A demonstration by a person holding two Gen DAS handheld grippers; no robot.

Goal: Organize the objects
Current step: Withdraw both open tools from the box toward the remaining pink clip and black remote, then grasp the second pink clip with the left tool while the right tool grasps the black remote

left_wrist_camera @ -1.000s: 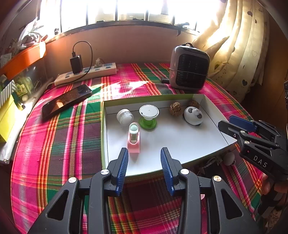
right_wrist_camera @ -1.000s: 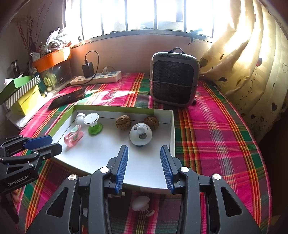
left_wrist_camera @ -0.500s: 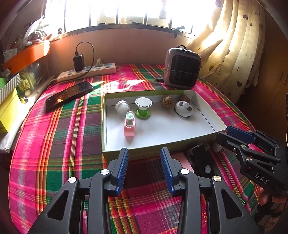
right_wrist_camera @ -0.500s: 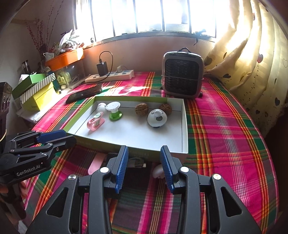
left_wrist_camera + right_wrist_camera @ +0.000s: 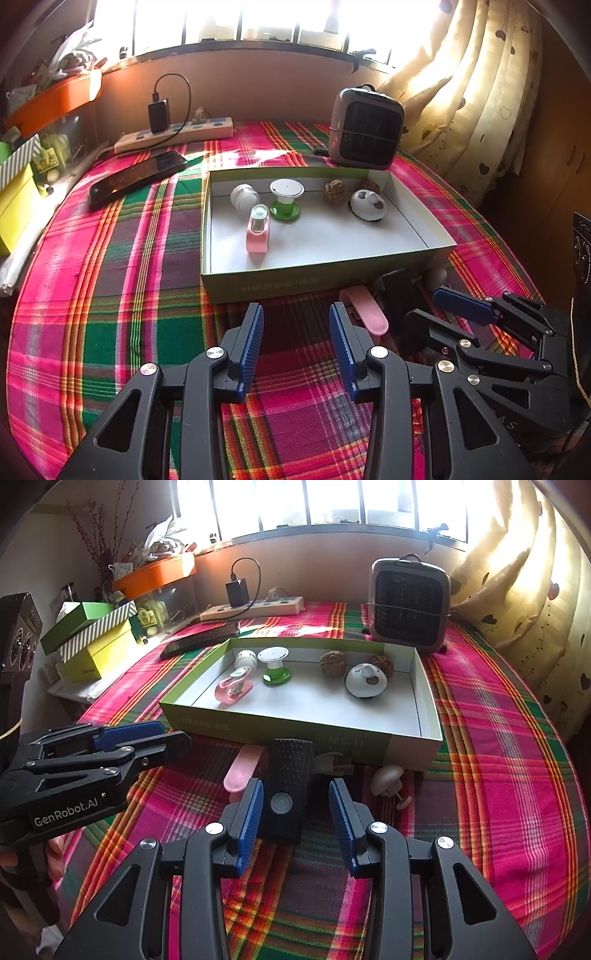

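Note:
A shallow green-edged white box [image 5: 321,282] [image 5: 295,727] sits on the plaid cloth. It holds a pink holder [image 5: 258,230], a green-based white stand [image 5: 285,197], a white cap [image 5: 243,195], two brown balls [image 5: 332,663] and a white round gadget [image 5: 365,681]. In front of the box lie a pink clip [image 5: 245,766], a black remote-like device [image 5: 286,790] and a small white knob [image 5: 388,777]. My left gripper [image 5: 295,339] is open and empty, short of the box. My right gripper [image 5: 295,812] is open, just above the black device's near end.
A grey heater [image 5: 408,605] stands behind the box. A phone [image 5: 136,177] and a power strip [image 5: 173,136] lie at the back left. Yellow and green boxes [image 5: 96,638] stand off the left edge. A curtain [image 5: 535,590] hangs at the right.
Both grippers have pulled back from over the box toward me. The pink clip, black device and white knob in front of the box have come into view.

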